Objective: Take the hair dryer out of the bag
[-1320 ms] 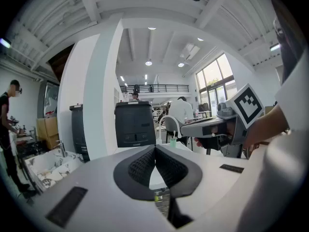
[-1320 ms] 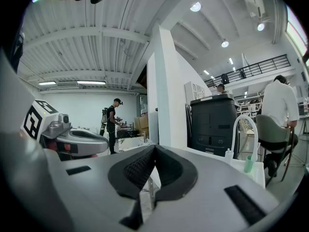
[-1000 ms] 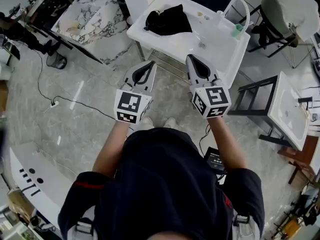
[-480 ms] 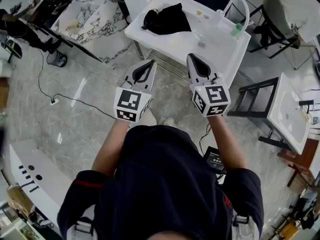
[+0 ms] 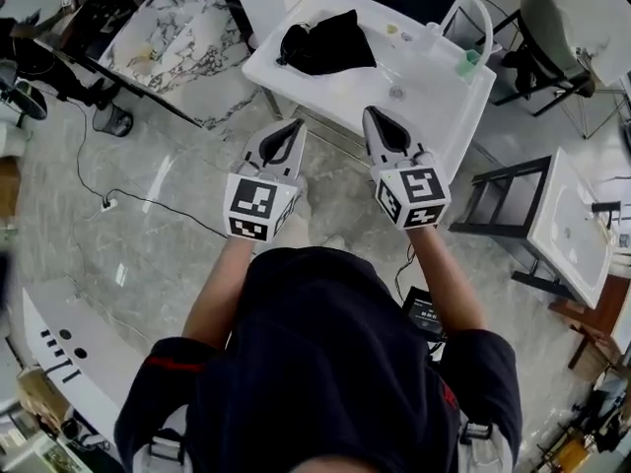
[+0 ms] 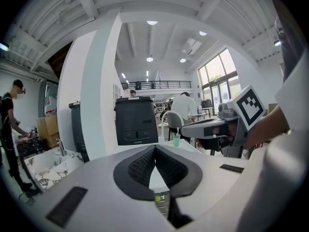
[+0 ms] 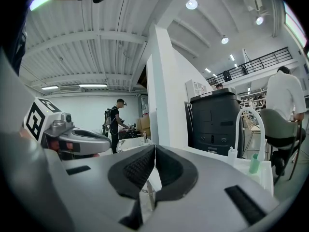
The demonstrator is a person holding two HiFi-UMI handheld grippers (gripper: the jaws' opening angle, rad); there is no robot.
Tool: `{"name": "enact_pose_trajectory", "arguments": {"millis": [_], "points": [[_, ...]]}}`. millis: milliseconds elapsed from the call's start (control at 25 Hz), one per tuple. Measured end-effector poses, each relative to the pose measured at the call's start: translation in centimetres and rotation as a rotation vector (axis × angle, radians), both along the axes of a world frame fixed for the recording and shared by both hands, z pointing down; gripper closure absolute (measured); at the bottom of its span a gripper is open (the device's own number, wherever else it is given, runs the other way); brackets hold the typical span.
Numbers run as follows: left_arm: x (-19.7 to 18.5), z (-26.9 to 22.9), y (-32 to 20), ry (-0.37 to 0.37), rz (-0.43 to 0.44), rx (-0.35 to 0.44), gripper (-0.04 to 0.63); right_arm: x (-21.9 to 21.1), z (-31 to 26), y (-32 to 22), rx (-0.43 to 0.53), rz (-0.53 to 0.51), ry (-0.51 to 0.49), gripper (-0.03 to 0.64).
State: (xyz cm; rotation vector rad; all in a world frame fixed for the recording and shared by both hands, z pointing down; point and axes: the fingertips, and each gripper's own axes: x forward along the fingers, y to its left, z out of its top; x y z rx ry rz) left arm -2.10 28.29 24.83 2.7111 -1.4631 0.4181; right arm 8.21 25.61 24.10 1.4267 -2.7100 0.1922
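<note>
— How were the claws set?
— The left gripper (image 6: 154, 151) had its jaws pressed together with nothing between them. The right gripper (image 7: 154, 149) was the same, closed and empty.
— Where were they held?
— Side by side in front of the person, both pointing toward the white table (image 5: 434, 101), tips near its front edge and touching nothing.
— And the bag?
— The black bag (image 5: 325, 42) lay crumpled on the table's far left part, well apart from both grippers. The hair dryer itself didn't show. A green cup (image 5: 469, 62) stood near the table's right end.
</note>
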Motion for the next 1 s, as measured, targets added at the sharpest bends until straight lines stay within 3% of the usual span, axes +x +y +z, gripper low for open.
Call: {"name": "enact_pose_trajectory", "arguments": {"millis": [1000], "points": [[-4.9,2.0,-16.0,0.046,0.009,-0.070,0.584,-4.9,2.5,-15.2,-0.078,0.011,0.029,0.581]]}}
